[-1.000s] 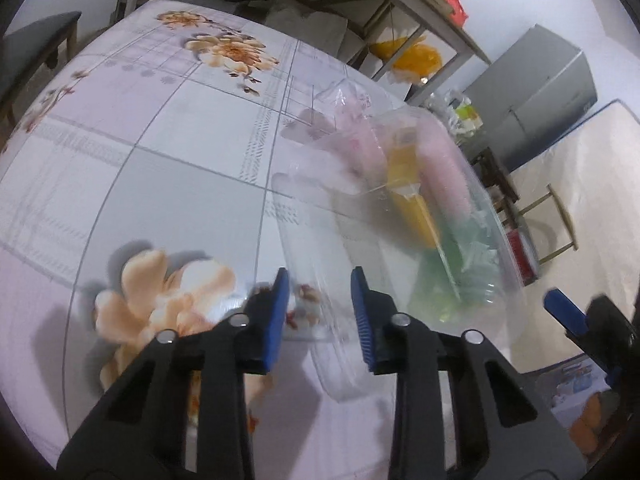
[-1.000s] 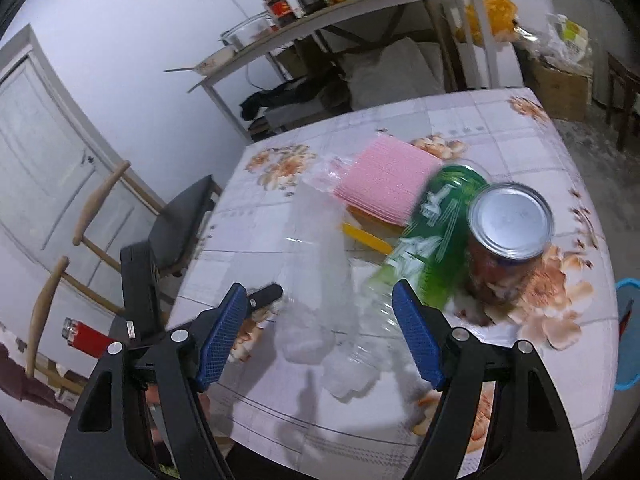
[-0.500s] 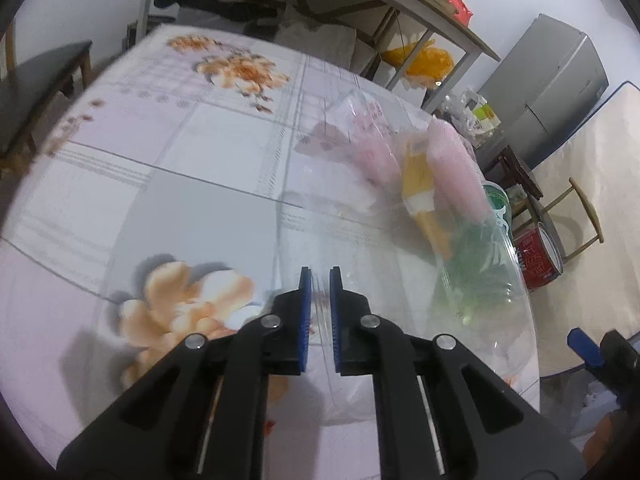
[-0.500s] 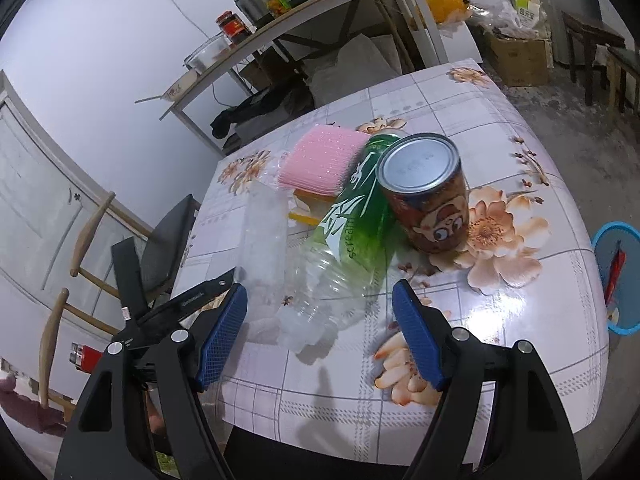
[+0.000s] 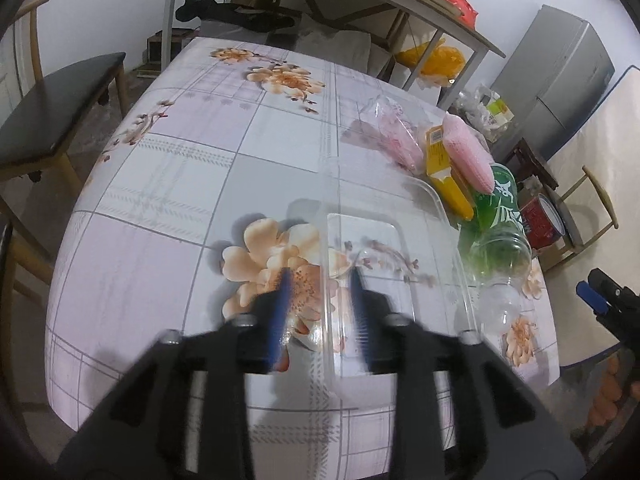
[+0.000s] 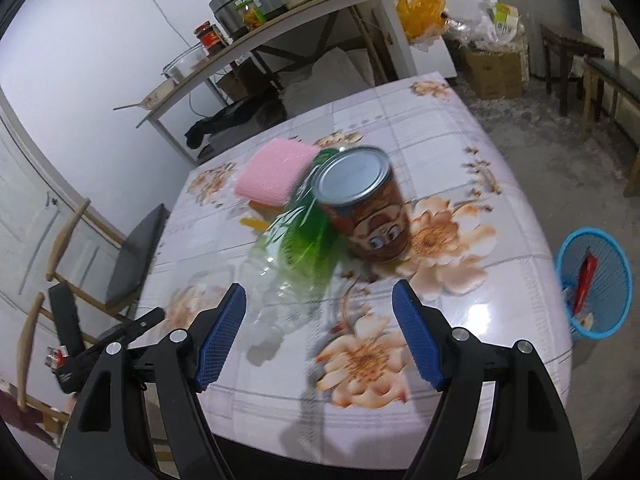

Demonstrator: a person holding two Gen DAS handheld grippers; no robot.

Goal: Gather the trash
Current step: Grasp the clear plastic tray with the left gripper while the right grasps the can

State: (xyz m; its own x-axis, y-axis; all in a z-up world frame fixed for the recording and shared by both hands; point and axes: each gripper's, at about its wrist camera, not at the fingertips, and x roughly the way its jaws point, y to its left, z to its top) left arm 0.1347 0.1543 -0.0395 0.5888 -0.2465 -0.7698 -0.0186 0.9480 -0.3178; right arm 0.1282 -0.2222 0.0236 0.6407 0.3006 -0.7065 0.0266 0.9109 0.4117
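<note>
Table (image 5: 168, 184): covered by a pale grid-patterned cloth printed with peach flowers; it bears all the trash listed below.
Blue basket (image 6: 600, 280): stands on the floor beside the table's right edge in the right wrist view; a red item lies inside it.
Clear plastic tray (image 5: 400, 248): lies flat on the cloth near the table's front edge; its near left rim sits between the left gripper's fingers.
Left gripper (image 5: 320, 304): jaws parted, one blue pad on each side of the tray's rim; motion blur leaves it unclear whether either pad touches the plastic.
Right gripper (image 6: 320, 332): jaws spread wide, nothing between them; it hovers over the table's front, just short of the bottle's clear end.
Green plastic bottle (image 6: 304, 236): lies on its side, green label toward the far end, clear end toward the right gripper; touching the can.
Can (image 6: 364, 208): upright, brown label with a cartoon face, silver top; just right of the bottle.
Pink cloth pad (image 6: 272, 172): rests on a yellow packet (image 5: 444, 172), behind the bottle.
</note>
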